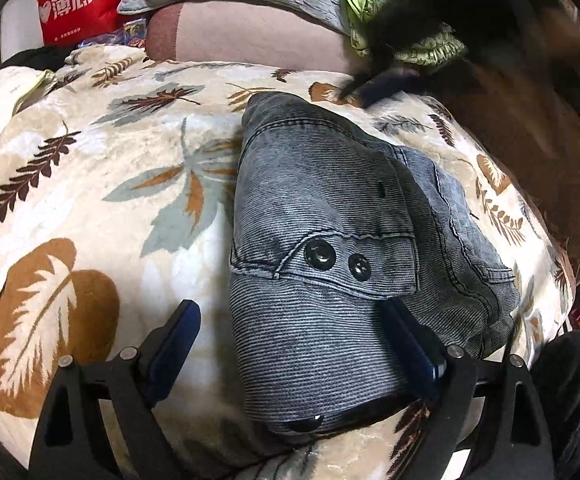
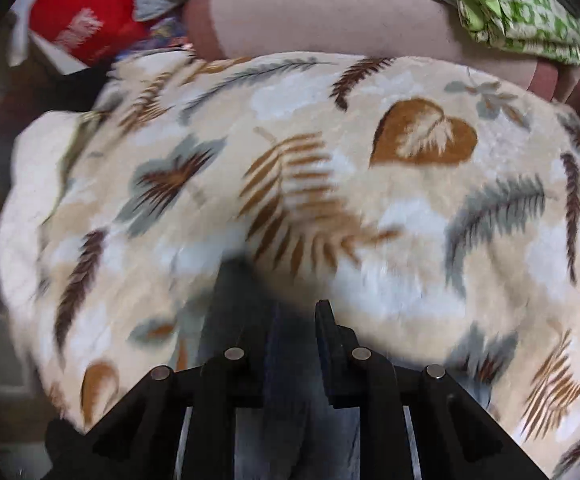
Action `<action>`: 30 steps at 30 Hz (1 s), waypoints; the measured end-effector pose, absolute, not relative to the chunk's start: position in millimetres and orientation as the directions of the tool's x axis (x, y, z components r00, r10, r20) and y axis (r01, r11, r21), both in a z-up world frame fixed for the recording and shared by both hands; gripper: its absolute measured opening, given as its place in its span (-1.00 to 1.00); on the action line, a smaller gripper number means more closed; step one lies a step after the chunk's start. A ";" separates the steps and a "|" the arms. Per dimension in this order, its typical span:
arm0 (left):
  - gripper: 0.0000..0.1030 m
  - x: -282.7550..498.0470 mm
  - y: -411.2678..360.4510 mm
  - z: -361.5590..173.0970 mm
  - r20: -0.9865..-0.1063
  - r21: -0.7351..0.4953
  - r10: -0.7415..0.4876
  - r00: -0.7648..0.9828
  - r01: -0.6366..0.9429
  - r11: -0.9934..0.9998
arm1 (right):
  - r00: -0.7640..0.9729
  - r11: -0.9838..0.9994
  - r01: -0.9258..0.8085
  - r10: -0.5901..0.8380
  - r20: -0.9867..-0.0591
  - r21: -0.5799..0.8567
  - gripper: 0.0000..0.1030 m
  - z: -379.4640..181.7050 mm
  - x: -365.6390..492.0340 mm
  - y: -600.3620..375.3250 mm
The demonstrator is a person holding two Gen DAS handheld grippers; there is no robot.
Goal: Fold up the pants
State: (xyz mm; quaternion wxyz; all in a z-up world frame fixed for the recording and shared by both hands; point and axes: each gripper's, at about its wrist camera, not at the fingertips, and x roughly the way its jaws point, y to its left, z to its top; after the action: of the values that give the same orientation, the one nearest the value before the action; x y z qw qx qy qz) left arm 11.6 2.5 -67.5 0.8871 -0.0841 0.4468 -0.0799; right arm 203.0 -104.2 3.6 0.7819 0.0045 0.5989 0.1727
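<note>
Meanwhile the grey corduroy pants are lying partly folded on the leaf-print blanket. The left gripper is hovering with wide jaws straddling the fold, gripping nothing, while the right gripper is pinching denim-grey cloth between nearly closed jaws, likely carrying a leg over.

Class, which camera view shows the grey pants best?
The left wrist view: the folded pants lie whole on the leaf-print blanket, snaps visible. The right wrist view shows only a blurred strip by its gripper.
</note>
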 end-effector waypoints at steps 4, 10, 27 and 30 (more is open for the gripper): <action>0.80 8.9 1.7 -66.9 -0.774 -0.232 -0.220 0.594 0.058 0.971 | 0.178 0.963 -0.196 0.221 -0.959 0.186 -0.55 -46.2 170.7 -149.9; 0.79 -9.9 9.8 -27.9 -0.700 -0.246 -0.214 0.681 0.052 0.968 | 0.274 0.949 -0.182 0.302 -0.913 0.259 -0.55 -21.8 136.0 -176.9; 0.83 7.2 0.9 -57.3 -0.826 -0.078 -0.054 0.561 -0.018 0.997 | 0.357 0.946 -0.229 0.300 -0.885 0.228 0.27 -49.1 31.0 -205.4; 0.84 2.7 7.8 -55.0 -0.816 -0.116 -0.073 0.574 -0.039 0.992 | 0.403 0.948 -0.233 0.297 -0.866 0.216 0.27 -42.5 23.0 -204.2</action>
State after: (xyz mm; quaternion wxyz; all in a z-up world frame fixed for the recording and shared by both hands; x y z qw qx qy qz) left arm 2.7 7.8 -55.0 0.8849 -0.0606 0.4617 -0.0097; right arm 23.0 -204.2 -42.5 0.8371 0.0304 0.5228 0.1583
